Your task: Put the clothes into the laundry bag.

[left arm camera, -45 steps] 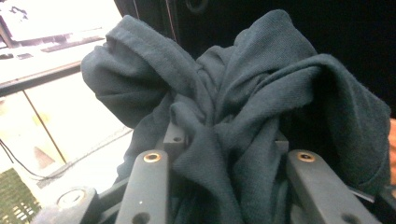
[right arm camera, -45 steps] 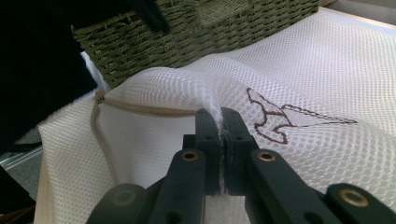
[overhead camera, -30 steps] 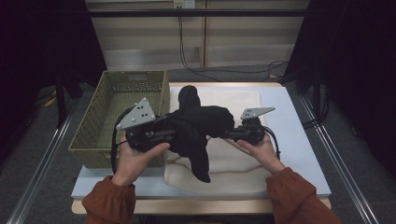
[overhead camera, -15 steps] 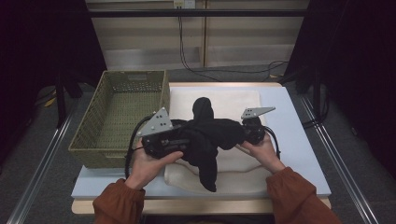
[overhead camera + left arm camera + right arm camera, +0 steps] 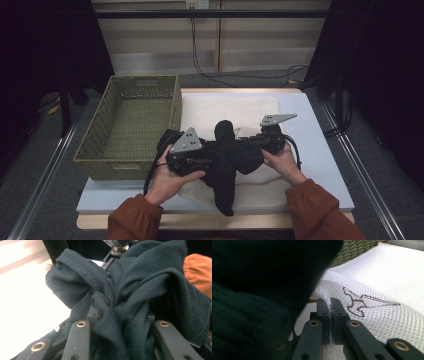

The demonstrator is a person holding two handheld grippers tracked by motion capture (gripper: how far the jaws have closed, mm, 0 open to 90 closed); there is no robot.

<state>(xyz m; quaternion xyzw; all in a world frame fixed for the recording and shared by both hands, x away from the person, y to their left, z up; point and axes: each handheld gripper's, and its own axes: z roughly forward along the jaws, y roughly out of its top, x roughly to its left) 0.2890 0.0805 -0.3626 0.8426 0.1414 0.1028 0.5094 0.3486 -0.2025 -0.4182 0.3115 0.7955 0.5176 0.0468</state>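
You are working at a pale blue tabletop (image 5: 320,150) with a wooden front edge, set on a grey floor between metal rails, with dark curtains at both sides and cables trailing down the pale wall behind. An olive woven plastic basket (image 5: 130,125) stands at the table's left end. Just beside it lies a white mesh laundry bag (image 5: 235,107), spread flat across the middle.

A dark teal bunched knit garment (image 5: 230,160) sits on the near part of that bag, between your two hands, one sleeve hanging toward the front edge.

Your left gripper (image 5: 192,159) lies low and level near the basket's corner, your hand wrapped under it, rust-coloured sleeve behind. In the left gripper view its jaws stand partly apart with a thick fold of the garment (image 5: 130,310) bunched between them, clamped.

Your right gripper (image 5: 260,142) points in from the right, also level, your hand cupped beneath it. In the right gripper view its jaws are pinched tight on a ridge of the white mesh (image 5: 329,307), beside a brown printed mark (image 5: 359,303), with the garment pressed against its left side
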